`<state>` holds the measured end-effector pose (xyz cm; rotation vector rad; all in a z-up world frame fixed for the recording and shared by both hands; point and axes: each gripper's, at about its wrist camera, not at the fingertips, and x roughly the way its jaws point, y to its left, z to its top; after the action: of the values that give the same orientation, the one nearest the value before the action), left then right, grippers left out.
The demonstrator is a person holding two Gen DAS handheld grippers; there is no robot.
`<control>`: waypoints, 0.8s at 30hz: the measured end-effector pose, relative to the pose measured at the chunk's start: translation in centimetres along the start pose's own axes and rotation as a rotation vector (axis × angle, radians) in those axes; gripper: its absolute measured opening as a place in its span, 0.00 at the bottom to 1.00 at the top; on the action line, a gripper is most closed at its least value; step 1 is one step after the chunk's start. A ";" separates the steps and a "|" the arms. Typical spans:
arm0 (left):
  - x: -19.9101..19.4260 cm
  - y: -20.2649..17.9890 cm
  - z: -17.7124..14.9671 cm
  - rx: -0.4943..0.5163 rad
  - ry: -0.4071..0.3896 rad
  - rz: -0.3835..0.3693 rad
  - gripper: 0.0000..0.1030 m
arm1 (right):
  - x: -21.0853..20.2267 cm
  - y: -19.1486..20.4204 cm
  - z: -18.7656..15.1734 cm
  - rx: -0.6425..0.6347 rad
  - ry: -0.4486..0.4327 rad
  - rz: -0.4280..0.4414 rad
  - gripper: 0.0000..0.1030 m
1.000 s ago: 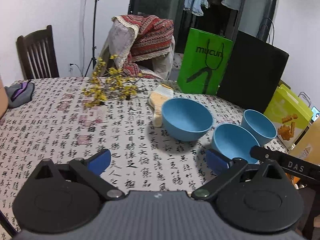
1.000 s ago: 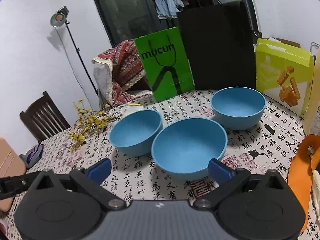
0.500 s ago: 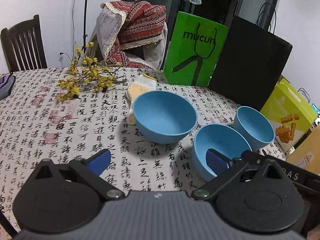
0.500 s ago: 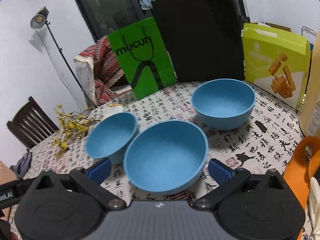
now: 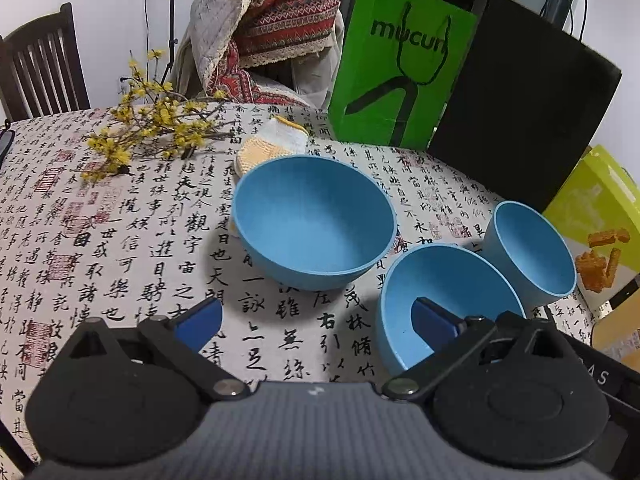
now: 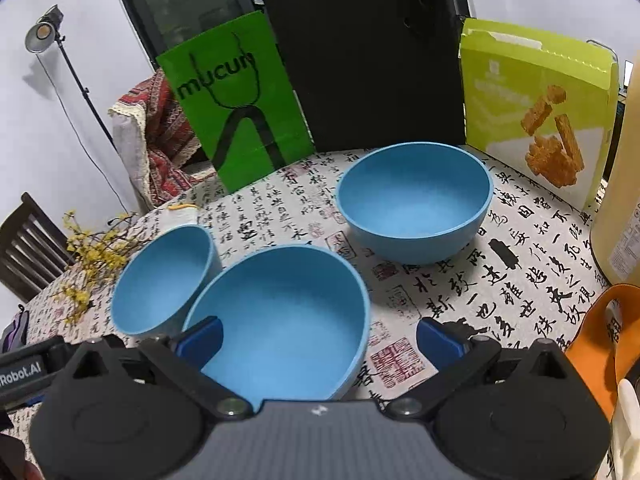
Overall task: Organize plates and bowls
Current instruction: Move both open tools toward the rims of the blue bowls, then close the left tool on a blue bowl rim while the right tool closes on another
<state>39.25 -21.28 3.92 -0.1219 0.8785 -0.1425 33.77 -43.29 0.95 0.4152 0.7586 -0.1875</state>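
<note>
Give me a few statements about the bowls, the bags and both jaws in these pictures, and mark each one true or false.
1. Three blue bowls stand on the table: true, the left bowl, the middle bowl and the far right bowl.
2. The bowls are stacked: false, each stands separately.
3. The left gripper holds a bowl: false, its jaws are open and empty.
4. A green bag stands behind the bowls: true.
5. The right gripper is shut: false, its jaws are wide open at the middle bowl.

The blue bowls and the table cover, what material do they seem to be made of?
The blue bowls look like matte plastic or a fibre composite: even colour, dull sheen, thin rims. The table cover looks like printed fabric, with black calligraphy on a matte surface; coated cloth is possible.
</note>
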 end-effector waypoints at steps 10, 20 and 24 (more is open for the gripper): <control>2.9 -2.5 -0.5 0.017 0.069 0.001 0.96 | 2.8 -1.6 0.3 0.016 0.030 -0.027 0.94; 5.6 -4.0 -0.9 0.032 0.118 0.037 0.53 | 4.8 -1.6 0.2 0.015 0.064 -0.025 0.60; 6.2 -4.5 -1.1 0.039 0.132 0.034 0.46 | 5.3 -1.5 0.3 0.013 0.077 -0.020 0.49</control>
<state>41.94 -26.84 -0.73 -0.0616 1.0086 -0.1373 37.27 -44.87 -3.07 0.4295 0.8376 -0.1962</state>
